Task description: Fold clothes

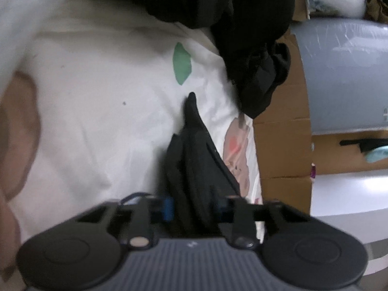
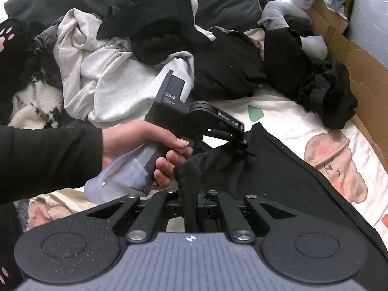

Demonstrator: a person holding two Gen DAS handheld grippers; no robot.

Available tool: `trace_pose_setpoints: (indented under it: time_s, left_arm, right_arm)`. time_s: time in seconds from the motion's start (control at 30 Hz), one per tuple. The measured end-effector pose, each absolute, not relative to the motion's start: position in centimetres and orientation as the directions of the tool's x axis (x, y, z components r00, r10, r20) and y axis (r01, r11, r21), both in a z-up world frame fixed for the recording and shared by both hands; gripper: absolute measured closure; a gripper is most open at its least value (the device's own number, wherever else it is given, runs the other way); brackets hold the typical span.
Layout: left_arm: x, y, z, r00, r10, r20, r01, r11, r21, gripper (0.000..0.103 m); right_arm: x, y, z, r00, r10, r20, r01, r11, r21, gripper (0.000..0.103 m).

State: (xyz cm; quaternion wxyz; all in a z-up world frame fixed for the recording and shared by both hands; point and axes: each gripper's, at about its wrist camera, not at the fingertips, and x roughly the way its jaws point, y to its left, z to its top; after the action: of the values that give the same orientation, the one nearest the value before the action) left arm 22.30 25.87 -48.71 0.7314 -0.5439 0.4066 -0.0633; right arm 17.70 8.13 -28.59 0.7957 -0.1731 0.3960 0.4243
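The bed [image 2: 278,106] takes up the room in both views, its cream sheet printed with bears and a green leaf, and cardboard [image 2: 361,65] stands along its far edge. Across the head end sprawls a pile of unfolded laundry [image 2: 155,38]: a pale grey sweatshirt, several black pieces, a fleecy black-and-white thing at the left.

In front of that pile, on the bare sheet, lies the black garment [image 2: 278,169] being worked, spread from the middle of the bed toward the near right corner.

A hand [image 2: 135,145] in a black sleeve carries the left tongs [image 2: 245,145] out over the garment's far edge. In the left wrist view those tongs [image 1: 194,206] are pressed together with a bunched fold of black cloth between them, its tip poking out forward. The right tongs [image 2: 191,206] are likewise pinching the garment, a twisted corner of it rising up between the closed fingers.

So both corners look taken, and I'd judge the step to be lifting one edge to carry it over for a fold. To do that well, I'd draw the two grips apart first so the edge between them runs taut and straight, since the cloth now sags and wrinkles between them. Then lift both evenly, keep clear of the loose black pieces by the cardboard so nothing extra gets dragged along, and lay the edge down square on the opposite one before letting go.
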Motion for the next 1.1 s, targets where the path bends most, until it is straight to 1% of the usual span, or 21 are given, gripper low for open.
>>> trace_pose_setpoints:
  time_s: [0.03, 0.23, 0.5, 0.8, 1.1]
  left_arm:
    - [22.3, 25.8, -48.5, 0.667, -0.524, -0.53, -0.346, 0.413, -0.843, 0.097]
    - [21.9, 25.6, -46.8, 0.69, -0.503, -0.52, -0.328, 0.423, -0.844, 0.098]
    - [22.3, 24.0, -43.2, 0.724, -0.479, -0.497, -0.285, 0.448, -0.847, 0.098]
    - [23.9, 20.4, -38.5, 0.738, -0.458, -0.496, -0.216, 0.536, -0.816, 0.098]
    - [25.7, 16.2, -35.5, 0.747, -0.464, -0.475, -0.171, 0.557, -0.813, 0.098]
  right_arm:
    - [17.8, 8.0, -28.5, 0.329, 0.539, -0.775, -0.812, 0.58, 0.059, 0.102]
    - [18.2, 6.4, -27.7, 0.327, 0.555, -0.765, -0.809, 0.582, 0.077, 0.102]
    - [18.5, 2.0, -26.5, 0.297, 0.6, -0.743, -0.827, 0.551, 0.115, 0.103]
    - [19.6, -3.9, -25.5, 0.285, 0.656, -0.699, -0.756, 0.602, 0.257, 0.103]
    - [21.6, -10.3, -25.3, 0.281, 0.689, -0.668, -0.692, 0.628, 0.356, 0.103]
